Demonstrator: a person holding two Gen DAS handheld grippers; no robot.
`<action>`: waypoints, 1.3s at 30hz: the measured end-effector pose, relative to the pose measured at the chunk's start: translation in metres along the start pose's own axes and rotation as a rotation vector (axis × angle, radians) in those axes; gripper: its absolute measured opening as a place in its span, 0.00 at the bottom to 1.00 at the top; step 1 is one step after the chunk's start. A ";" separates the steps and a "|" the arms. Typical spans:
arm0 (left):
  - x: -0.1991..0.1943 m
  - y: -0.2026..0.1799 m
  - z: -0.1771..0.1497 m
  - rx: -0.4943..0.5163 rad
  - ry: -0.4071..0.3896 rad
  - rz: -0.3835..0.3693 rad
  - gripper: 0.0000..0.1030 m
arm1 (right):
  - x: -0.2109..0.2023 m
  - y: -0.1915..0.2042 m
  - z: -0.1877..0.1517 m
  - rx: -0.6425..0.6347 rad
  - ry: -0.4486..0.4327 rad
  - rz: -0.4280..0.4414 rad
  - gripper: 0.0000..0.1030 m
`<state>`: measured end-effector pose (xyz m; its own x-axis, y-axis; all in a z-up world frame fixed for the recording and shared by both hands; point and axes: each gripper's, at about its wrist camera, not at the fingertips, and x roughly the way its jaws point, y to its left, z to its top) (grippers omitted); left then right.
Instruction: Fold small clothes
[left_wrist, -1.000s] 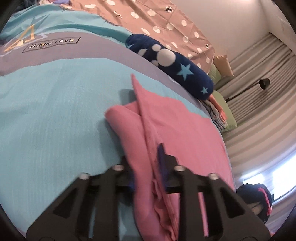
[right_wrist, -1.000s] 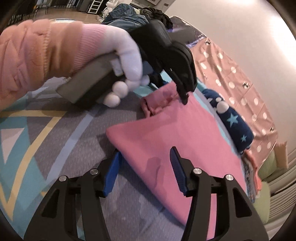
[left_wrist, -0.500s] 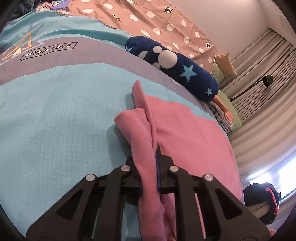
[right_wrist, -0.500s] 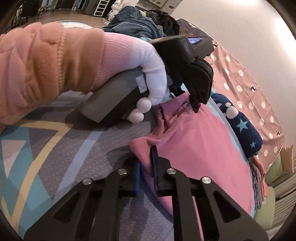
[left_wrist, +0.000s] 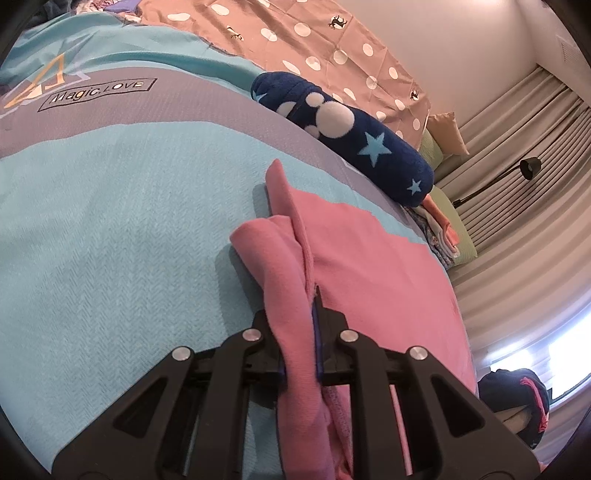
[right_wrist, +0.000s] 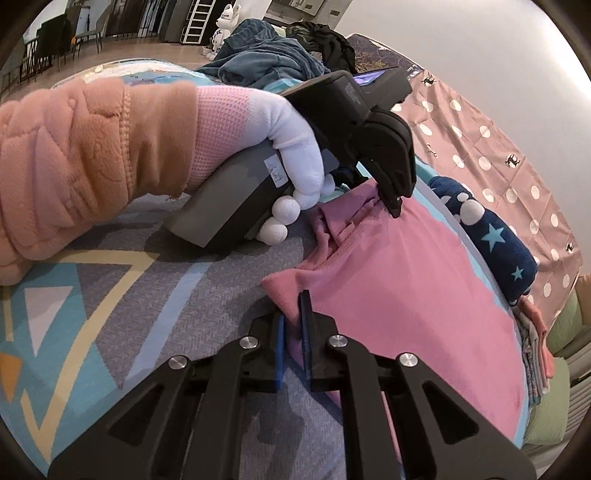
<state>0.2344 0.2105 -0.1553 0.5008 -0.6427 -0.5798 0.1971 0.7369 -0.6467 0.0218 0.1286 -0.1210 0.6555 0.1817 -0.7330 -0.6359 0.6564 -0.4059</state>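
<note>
Partly bunched pink garment (left_wrist: 373, 273) in both jaws

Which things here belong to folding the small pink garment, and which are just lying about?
In the job:
pink garment
left gripper, shut on its edge
right gripper, shut on a corner

Lying about:
navy star-print roll
polka-dot cloth
folded clothes stack
dark clothes heap
floor lamp

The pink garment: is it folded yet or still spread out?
Mostly spread flat: the pink garment lies open on the bed, one edge bunched where both grippers pinch it.
</note>
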 end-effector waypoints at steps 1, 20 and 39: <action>0.000 0.001 0.000 -0.004 -0.001 -0.006 0.13 | 0.000 -0.002 -0.001 0.000 0.003 -0.019 0.26; 0.011 -0.003 0.009 0.003 0.023 -0.031 0.10 | 0.021 0.014 0.010 -0.055 0.005 -0.158 0.07; -0.019 -0.080 0.037 0.068 -0.001 0.044 0.10 | -0.051 -0.130 -0.031 0.718 -0.200 0.249 0.04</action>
<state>0.2402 0.1720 -0.0739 0.5113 -0.6092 -0.6062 0.2319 0.7770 -0.5853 0.0579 0.0112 -0.0480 0.6328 0.4693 -0.6159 -0.3996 0.8792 0.2594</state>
